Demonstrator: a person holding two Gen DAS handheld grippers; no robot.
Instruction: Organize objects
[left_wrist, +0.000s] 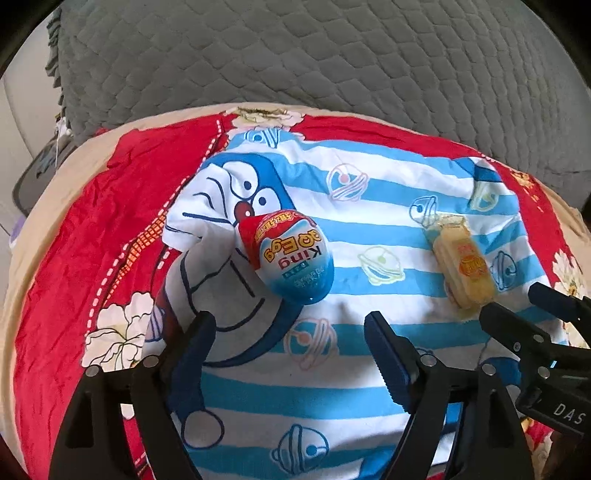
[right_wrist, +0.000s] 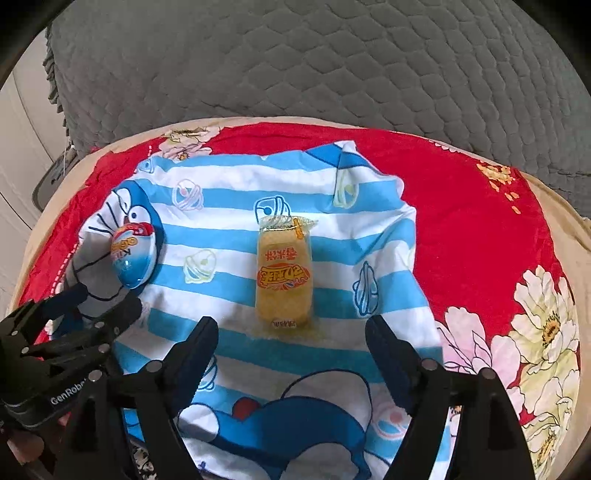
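Covering the back of the scene, a grey quilted cover (right_wrist: 314, 66) lies beyond a red floral sheet (right_wrist: 461, 206). On that sheet is spread a blue-and-white striped cartoon cloth (right_wrist: 229, 236). A yellow wrapped snack (right_wrist: 283, 273) lies near the cloth's middle; a blue egg-shaped toy pack (left_wrist: 291, 254) sits toward its left edge. The left gripper (left_wrist: 290, 341) and right gripper (right_wrist: 291, 339) both hang released, gripping nothing, just short of each item.
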